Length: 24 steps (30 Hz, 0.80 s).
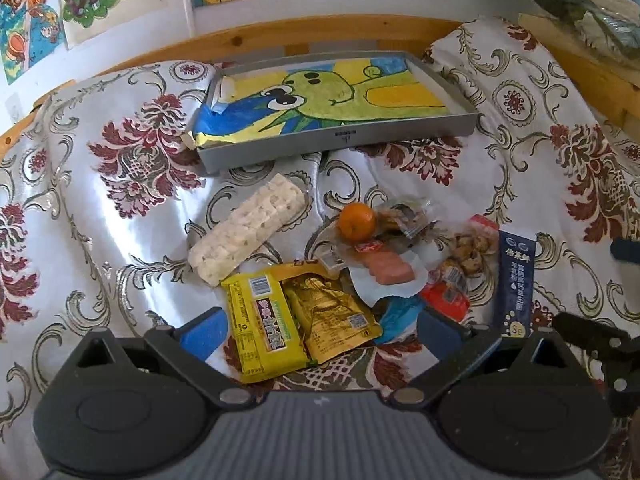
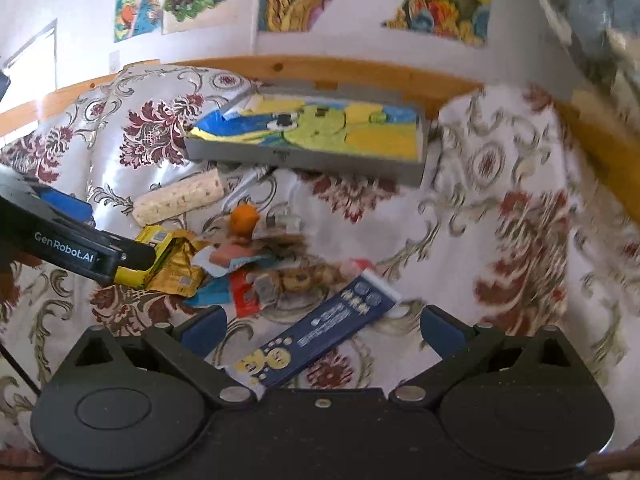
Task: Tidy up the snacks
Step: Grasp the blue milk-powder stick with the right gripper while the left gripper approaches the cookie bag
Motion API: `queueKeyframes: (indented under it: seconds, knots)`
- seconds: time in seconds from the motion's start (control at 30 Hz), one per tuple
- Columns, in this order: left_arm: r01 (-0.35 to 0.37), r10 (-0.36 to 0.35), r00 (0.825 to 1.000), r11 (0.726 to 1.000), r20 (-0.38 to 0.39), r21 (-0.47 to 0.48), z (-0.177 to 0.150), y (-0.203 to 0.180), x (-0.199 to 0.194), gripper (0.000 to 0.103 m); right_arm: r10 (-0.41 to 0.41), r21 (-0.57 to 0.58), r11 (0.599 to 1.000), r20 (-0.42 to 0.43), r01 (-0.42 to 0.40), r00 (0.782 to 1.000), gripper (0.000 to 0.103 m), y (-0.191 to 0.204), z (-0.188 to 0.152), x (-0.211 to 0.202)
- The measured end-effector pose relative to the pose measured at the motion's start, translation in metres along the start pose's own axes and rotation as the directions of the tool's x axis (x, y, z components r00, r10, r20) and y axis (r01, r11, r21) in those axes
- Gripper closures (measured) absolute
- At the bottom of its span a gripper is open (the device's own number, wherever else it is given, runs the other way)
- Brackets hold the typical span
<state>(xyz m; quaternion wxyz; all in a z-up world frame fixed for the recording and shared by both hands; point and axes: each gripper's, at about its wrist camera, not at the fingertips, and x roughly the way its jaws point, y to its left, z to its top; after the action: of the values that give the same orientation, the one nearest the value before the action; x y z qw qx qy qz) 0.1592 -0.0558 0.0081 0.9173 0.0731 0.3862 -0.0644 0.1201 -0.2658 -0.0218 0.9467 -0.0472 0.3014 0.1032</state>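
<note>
Because the snacks lie heaped together on the floral bedspread [image 1: 120,208] rather than in the grey tray [image 1: 344,136], the sorting looks barely begun: the tray sits at the far side against the wooden bed rail [image 1: 256,38], lined with a frog drawing and holding no snacks, presumably waiting to receive them. Nearest the left hand-held gripper [image 1: 316,330] lies the yellow snack packet [image 1: 262,320], overlapping a gold foil packet [image 1: 334,312]; the blue pads stand wide apart on either side of the two packets, above them, clamped on nothing, which suggests a grasp is being lined up. Behind them a small orange [image 1: 357,222] rests on top of the pile, with a pink sausage pack [image 1: 390,270] and a bag of brown nuts [image 1: 468,252] close by. A long white rice-crisp bar [image 1: 244,228] lies apart to the left, closer to the tray. The right hand-held gripper [image 2: 320,330] also has its fingers spread, hovering over the dark blue sachet [image 2: 320,334], which lies slantwise at the pile's edge. That view is blurred.
</note>
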Motion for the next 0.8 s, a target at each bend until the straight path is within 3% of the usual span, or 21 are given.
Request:
queueKeyframes:
  seconds: [0.2,0.53,0.8]
  knots:
    - [0.032,-0.033,0.999,0.999,0.002,0.016,0.001,0.002,0.011,0.001,0.031,0.068,0.997,-0.049,-0.027,0.998,0.001,-0.002,-0.009,0.021]
    - [0.114,-0.116,0.993,0.981,0.007,0.158,0.007,-0.007,0.015,0.001,0.018,0.083,0.996,-0.092,-0.011,0.996,0.001,0.0,-0.017,0.053]
    - [0.197,-0.189,0.98,0.911,-0.058,0.362,0.044,-0.019,0.021,0.001,-0.112,0.062,0.991,-0.06,0.116,0.992,0.007,0.016,-0.019,0.071]
